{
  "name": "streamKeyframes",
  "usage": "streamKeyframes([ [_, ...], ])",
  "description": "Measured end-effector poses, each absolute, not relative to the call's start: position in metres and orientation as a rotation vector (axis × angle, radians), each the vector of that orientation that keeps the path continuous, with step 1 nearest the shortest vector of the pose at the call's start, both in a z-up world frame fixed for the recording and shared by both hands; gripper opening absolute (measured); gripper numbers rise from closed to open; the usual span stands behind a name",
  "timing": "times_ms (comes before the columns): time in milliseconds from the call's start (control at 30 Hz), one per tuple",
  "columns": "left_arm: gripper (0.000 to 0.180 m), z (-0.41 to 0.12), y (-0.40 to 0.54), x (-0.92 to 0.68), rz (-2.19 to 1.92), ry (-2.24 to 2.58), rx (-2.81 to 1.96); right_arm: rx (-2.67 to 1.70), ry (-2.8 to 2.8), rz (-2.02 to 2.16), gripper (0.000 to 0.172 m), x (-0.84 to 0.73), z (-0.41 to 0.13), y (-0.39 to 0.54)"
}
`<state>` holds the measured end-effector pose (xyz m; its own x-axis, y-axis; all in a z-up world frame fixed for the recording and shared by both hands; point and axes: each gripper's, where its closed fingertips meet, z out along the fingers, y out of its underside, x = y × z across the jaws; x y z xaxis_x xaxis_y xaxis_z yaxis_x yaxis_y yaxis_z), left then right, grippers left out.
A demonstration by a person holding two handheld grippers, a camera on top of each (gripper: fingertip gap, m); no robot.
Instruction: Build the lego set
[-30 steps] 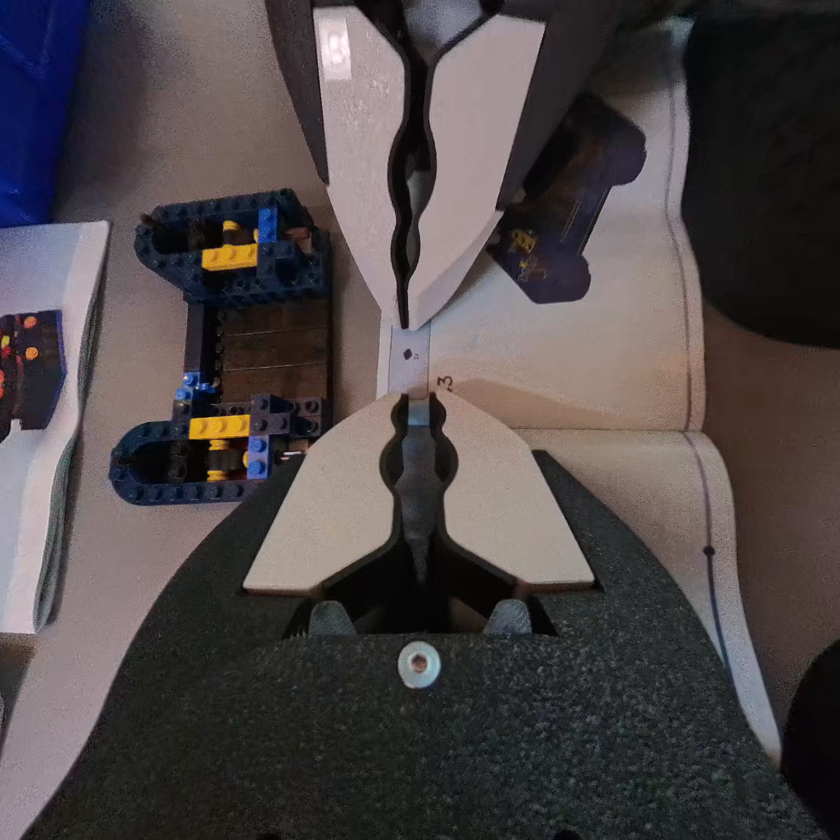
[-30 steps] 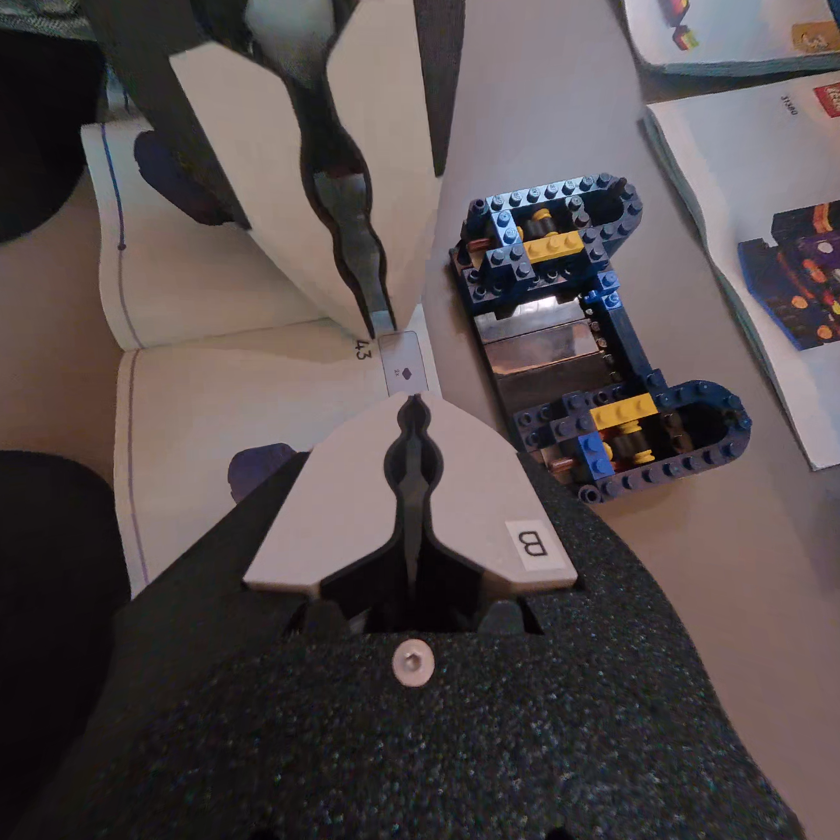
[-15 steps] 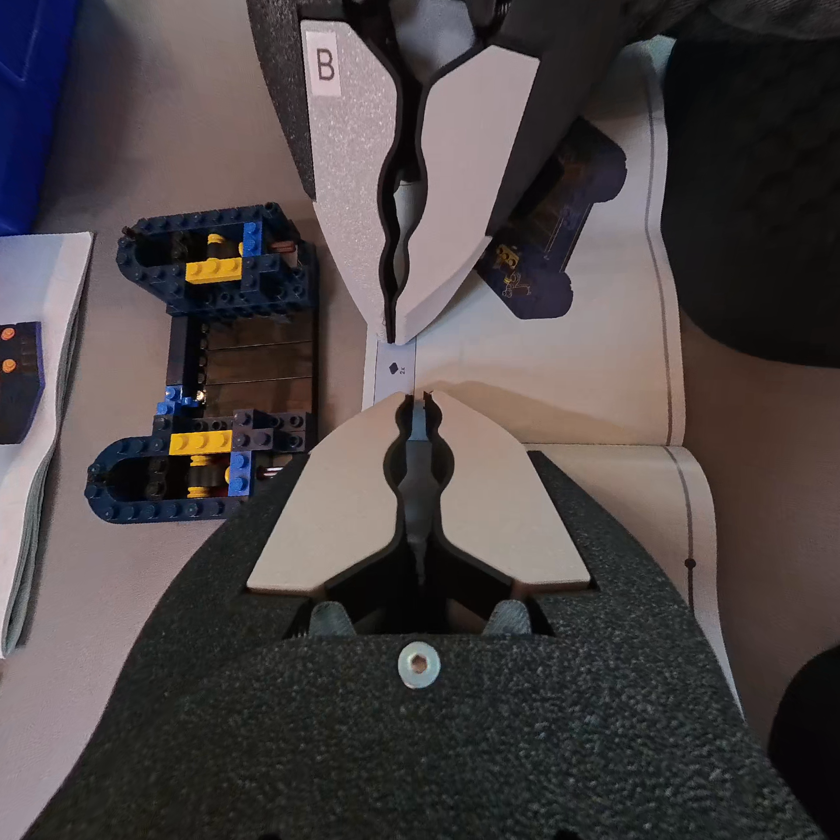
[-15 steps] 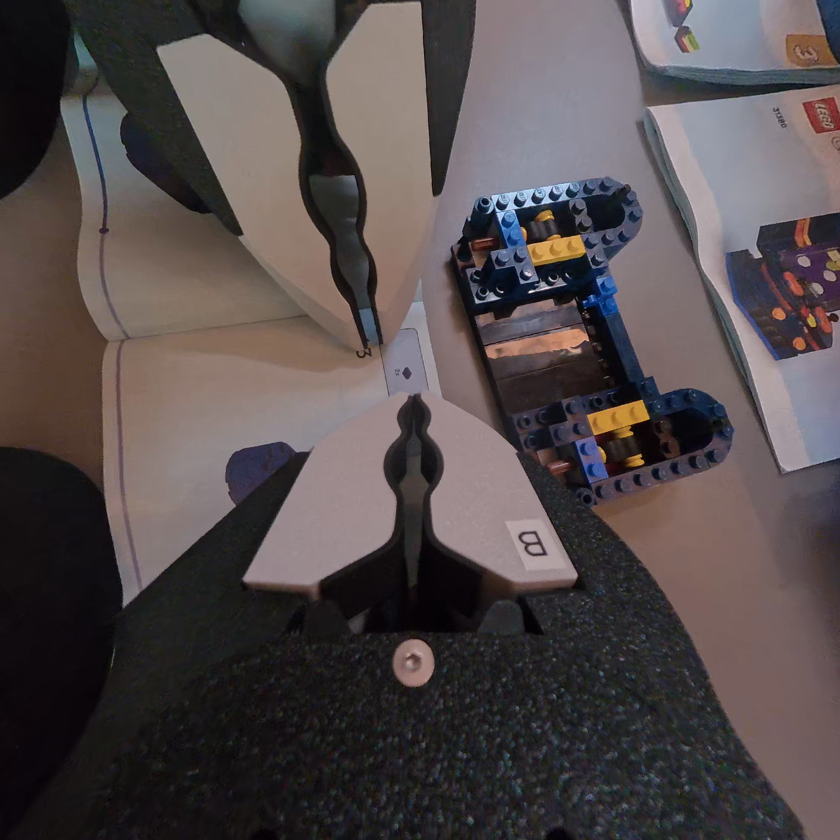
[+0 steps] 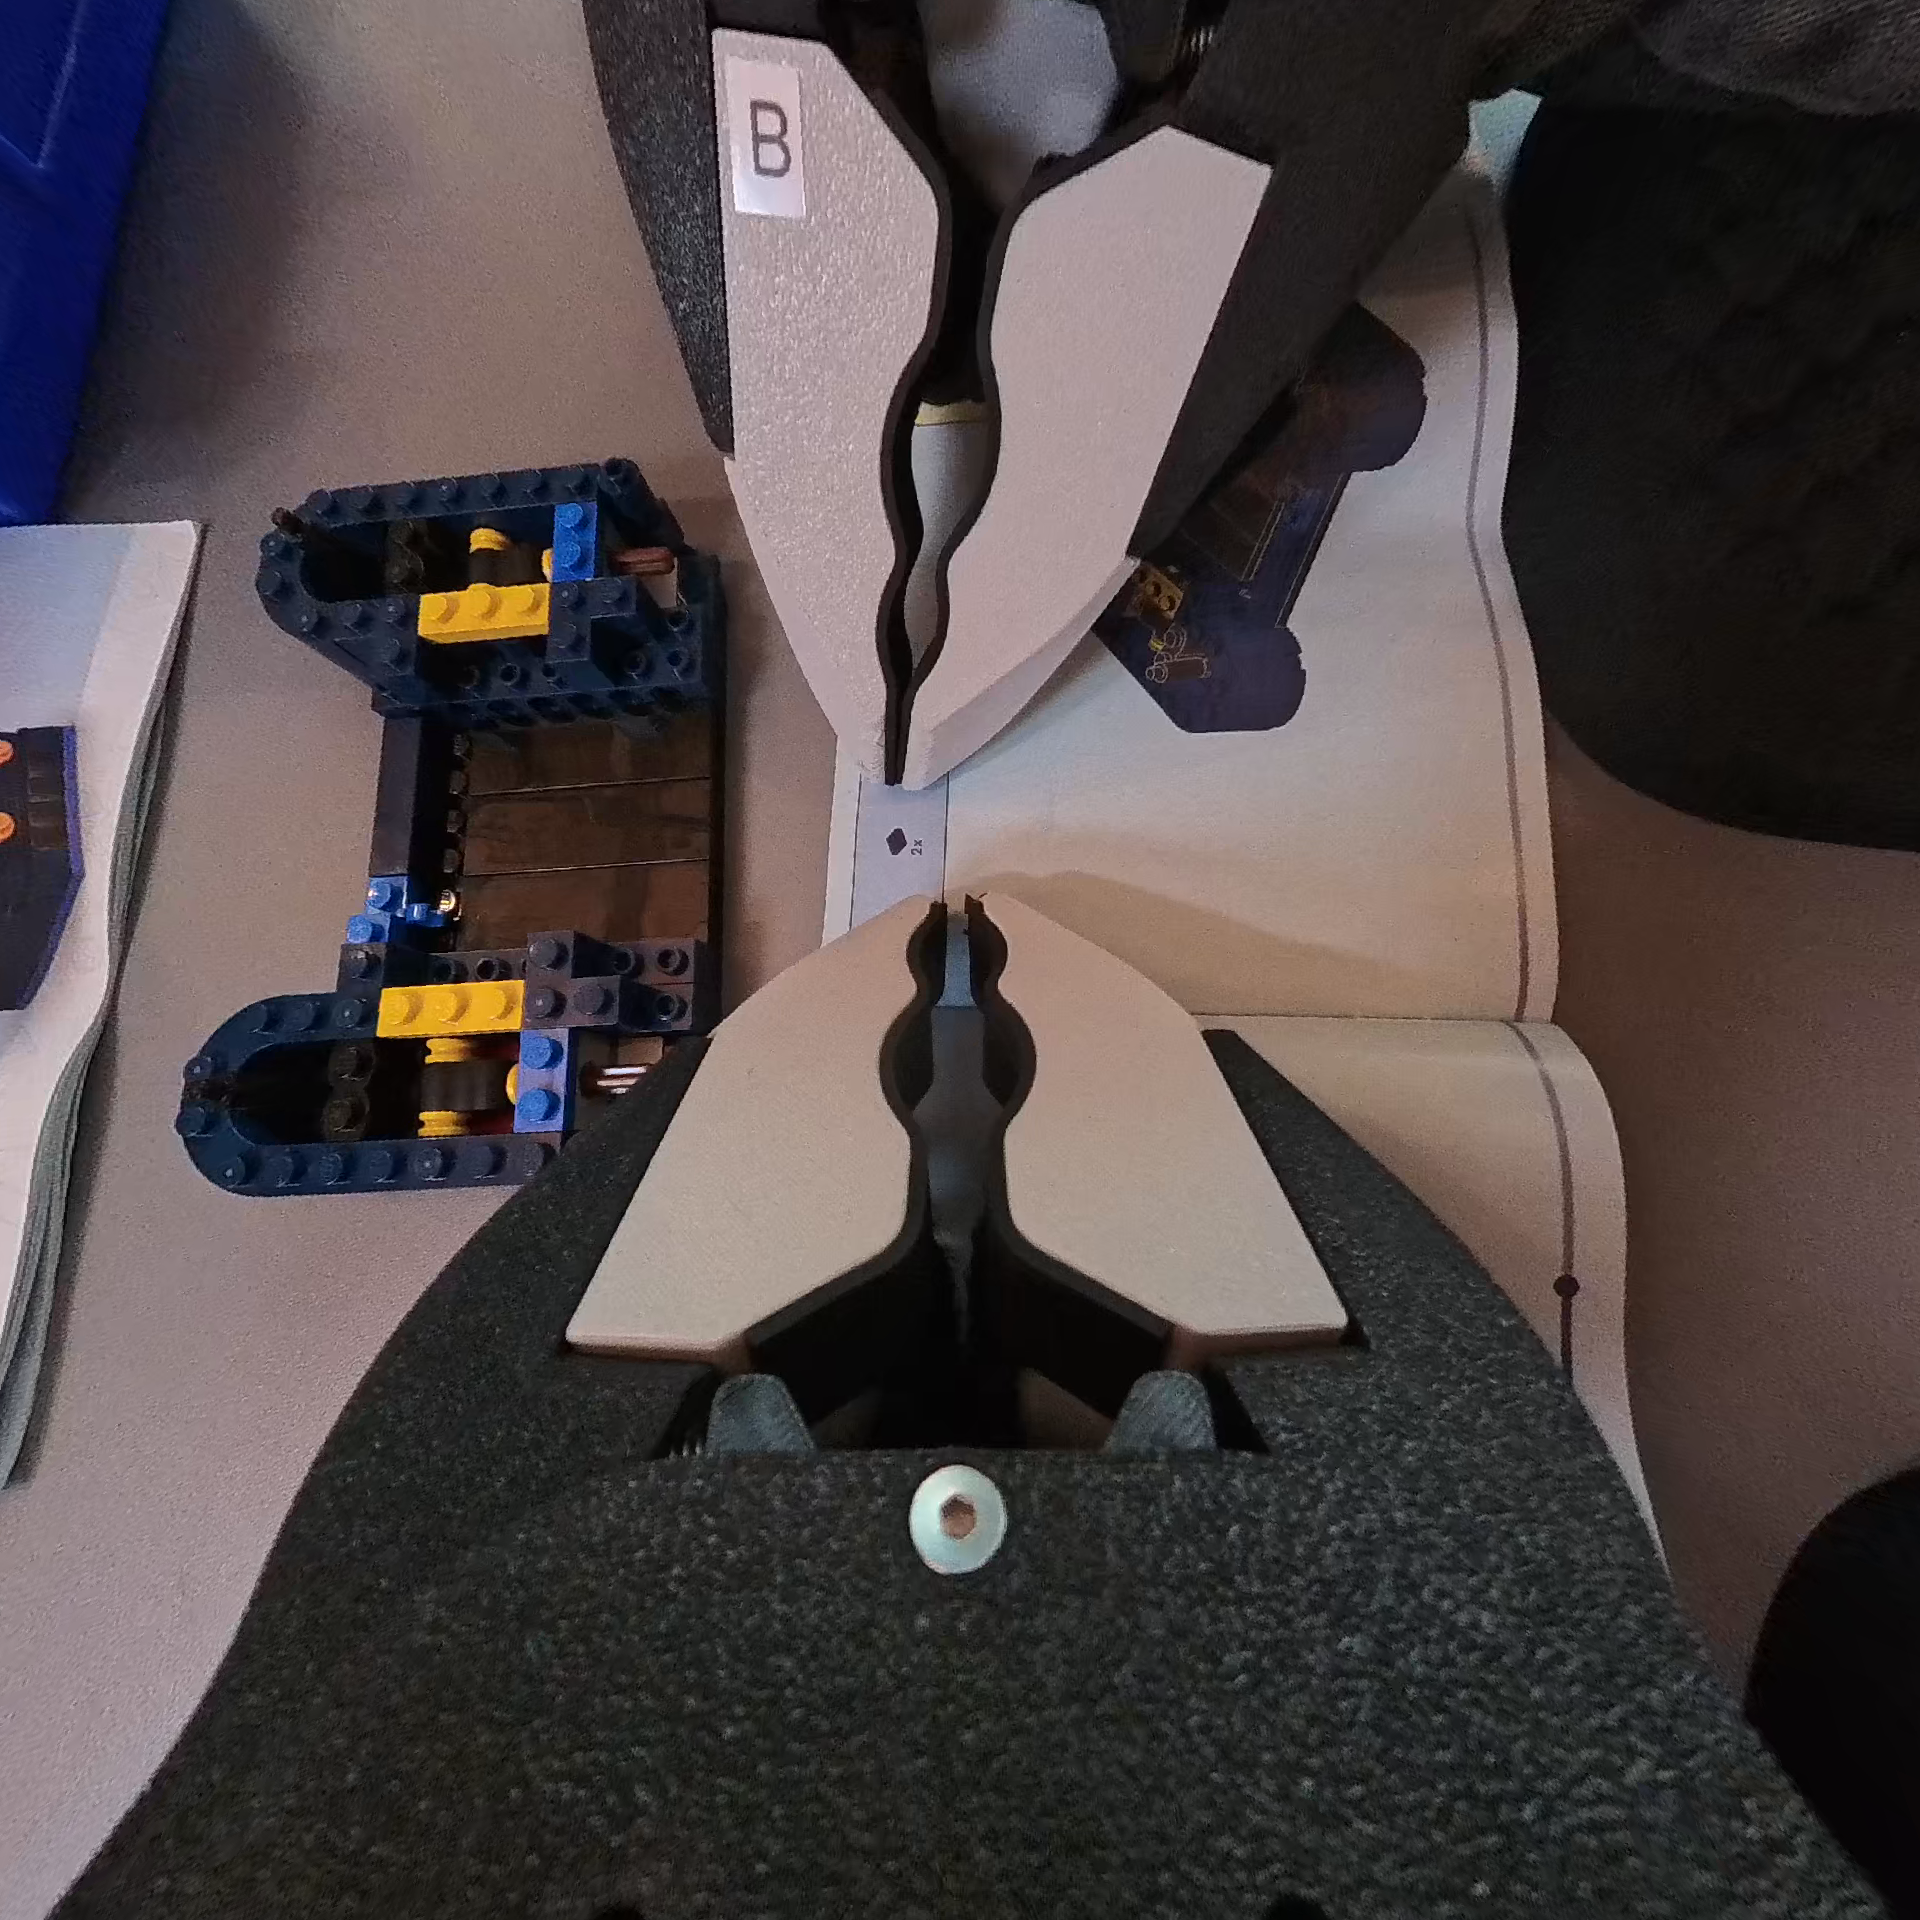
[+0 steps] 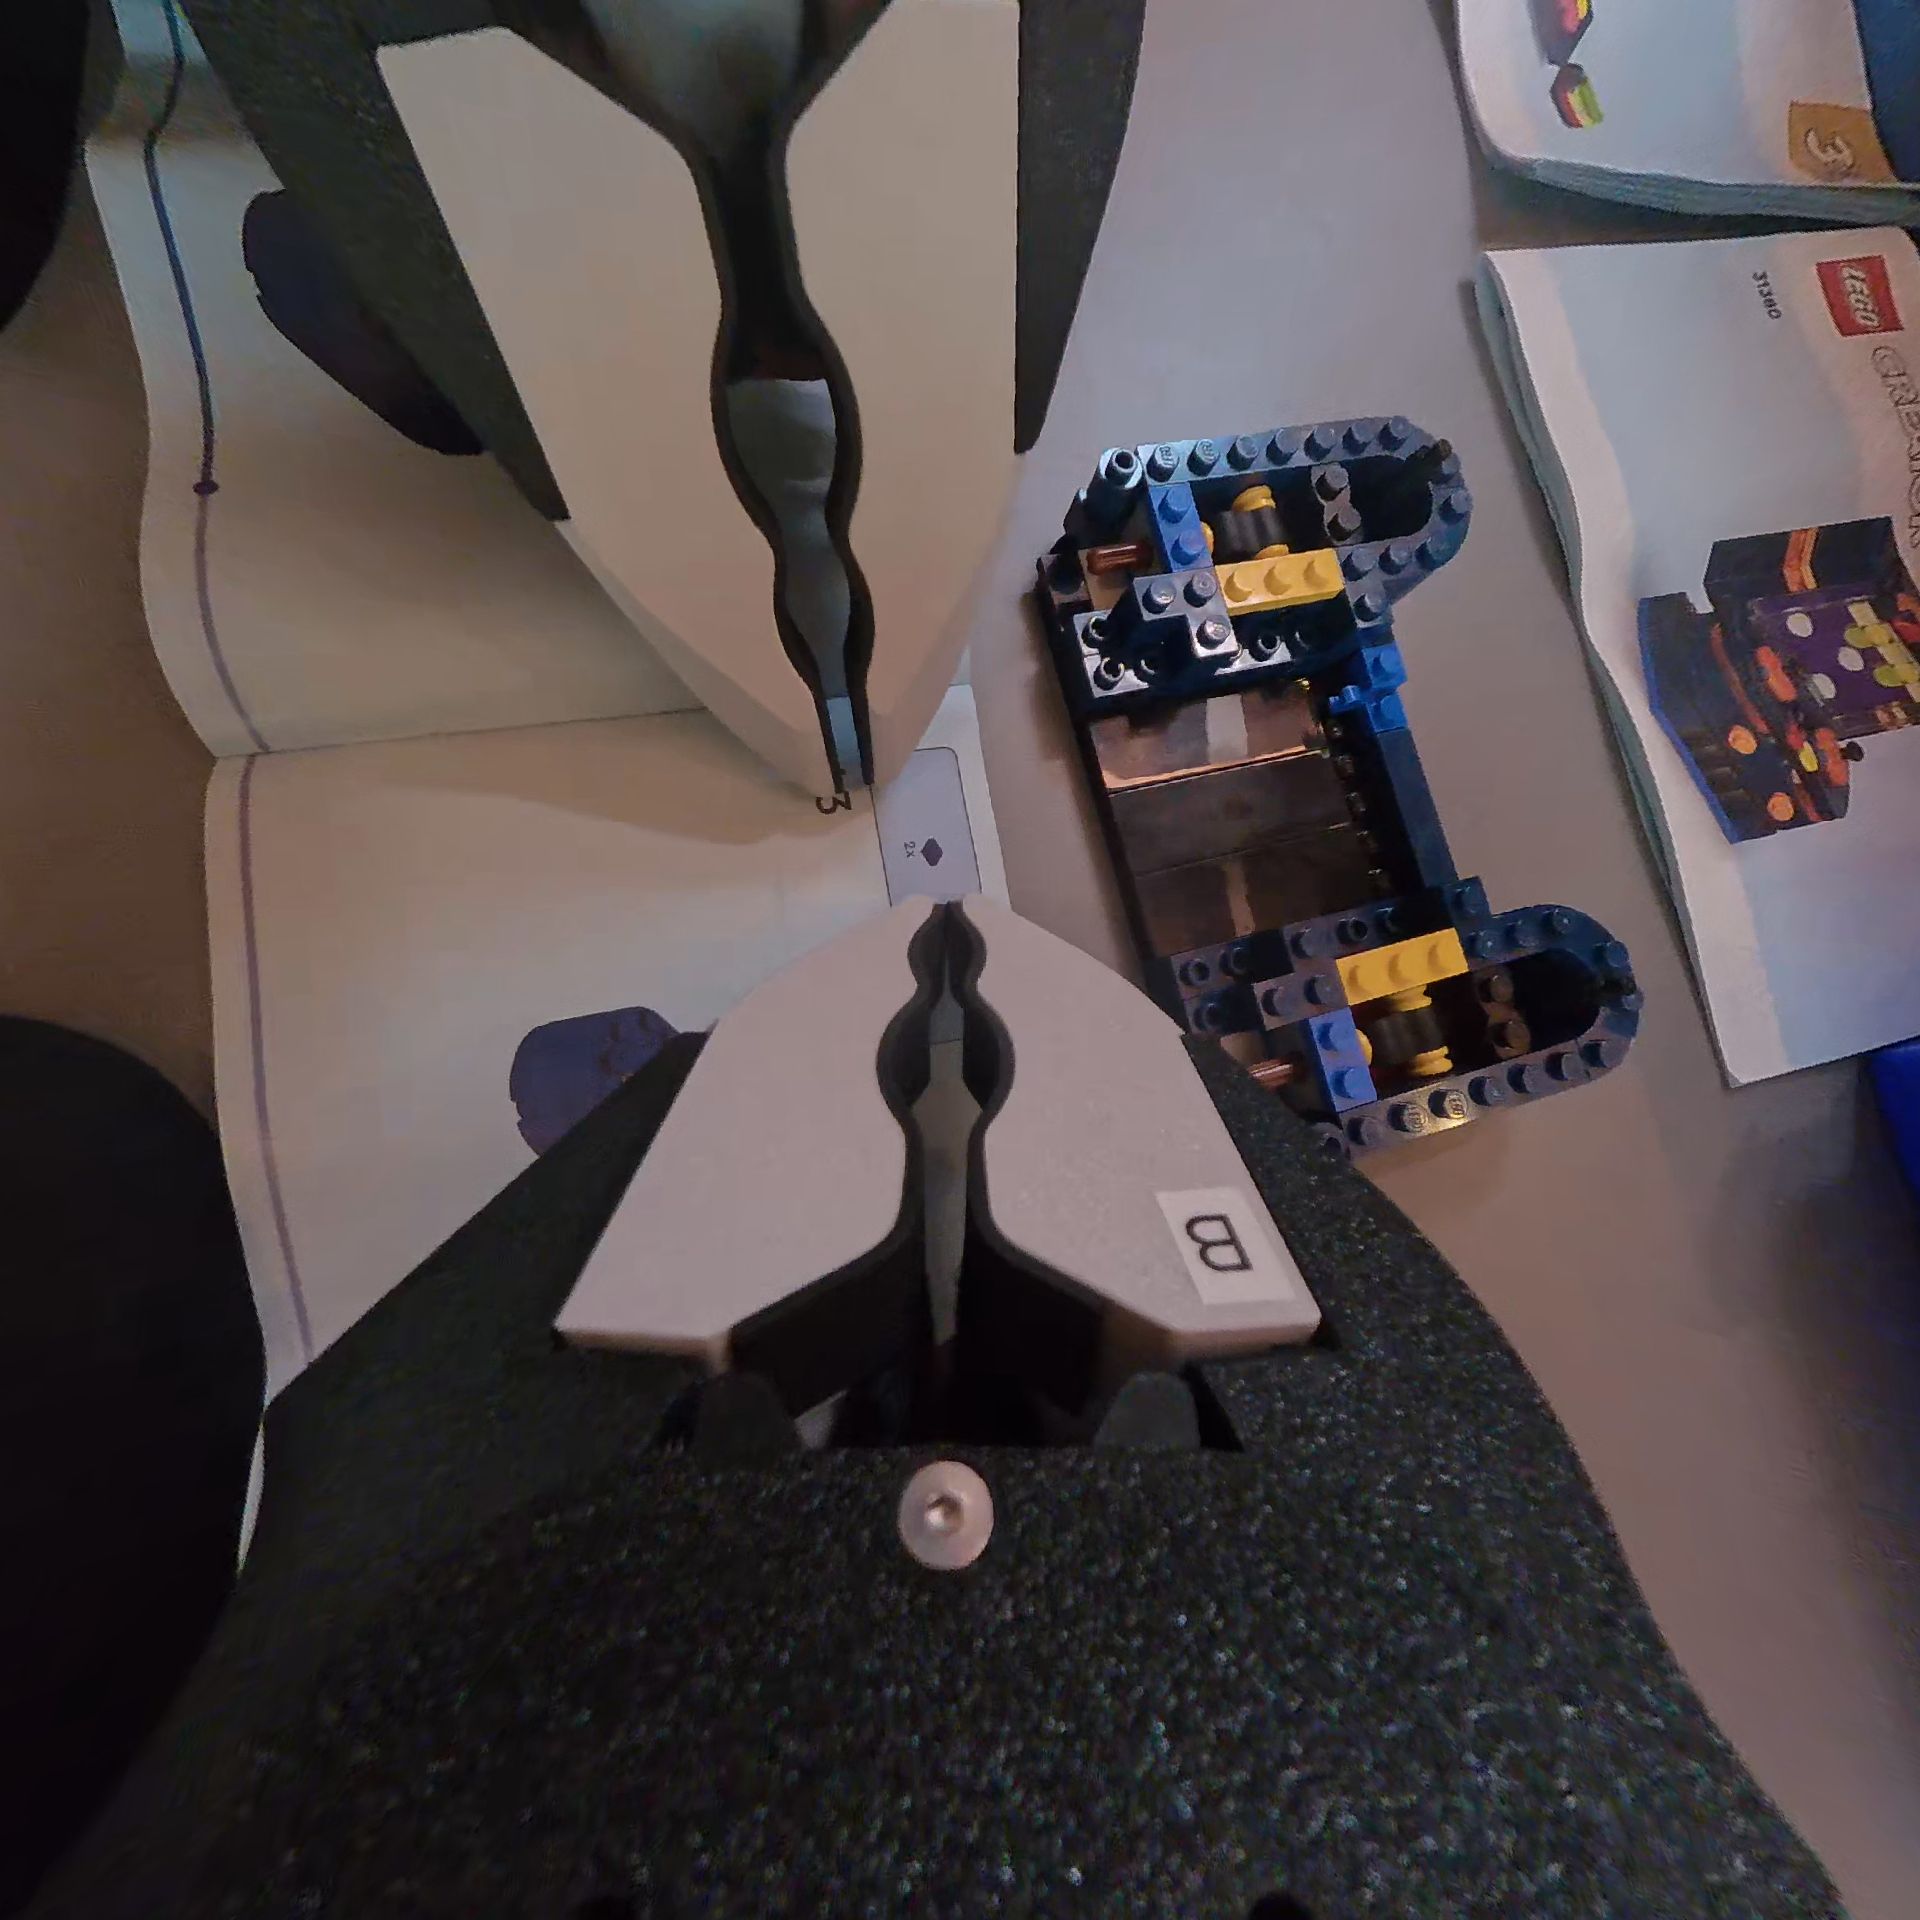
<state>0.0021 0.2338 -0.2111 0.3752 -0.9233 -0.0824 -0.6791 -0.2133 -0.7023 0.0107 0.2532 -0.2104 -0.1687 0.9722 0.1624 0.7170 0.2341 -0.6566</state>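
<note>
While both tips meet over the open booklet [image 5: 1195,883], brick model [image 5: 499,831] lies beside.

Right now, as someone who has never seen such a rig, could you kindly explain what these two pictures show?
No robot arm here: a person holds two hand-held grippers with pale two-finger jaws on black bodies. Each picture comes from a camera on one gripper, looking along its fingers, so each view also shows the other gripper opposite.

The left gripper has its tips slightly apart; the right gripper is shut. Neither visibly holds anything. Both point at the edge of an open white instruction booklet lying on a grey tabletop.

Beside it lies a dark blue toy-brick build with yellow and blue bricks. More closed printed booklets lie farther off.
</note>
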Motion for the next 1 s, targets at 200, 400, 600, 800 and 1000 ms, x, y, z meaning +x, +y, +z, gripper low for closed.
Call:
streamKeyframes([
  [200, 0.004, -0.211, 0.233, 0.002, -0.481, 1.367, -1.98, -1.557, -1.941, 0.623, 0.0, 0.011, -0.21, 0.253],
  [400, 0.005, -0.193, 0.23, 0.004, -0.523, 1.33, -1.966, -1.564, -1.931, 0.637, 0.0, 0.012, -0.21, 0.253],
  [600, 0.006, -0.08, 0.209, -0.04, -0.594, 0.968, -1.804, -1.574, -1.911, 0.674, 0.0, 0.012, -0.21, 0.254],
  [800, 0.003, -0.029, 0.161, -0.214, -0.192, 0.369, -1.905, -1.574, -1.915, 0.639, 0.0, 0.012, -0.21, 0.254],
  [1000, 0.002, -0.064, 0.11, -0.401, 0.126, -0.111, -2.3, -1.582, -1.916, 0.634, 0.0, 0.012, -0.21, 0.254],
])
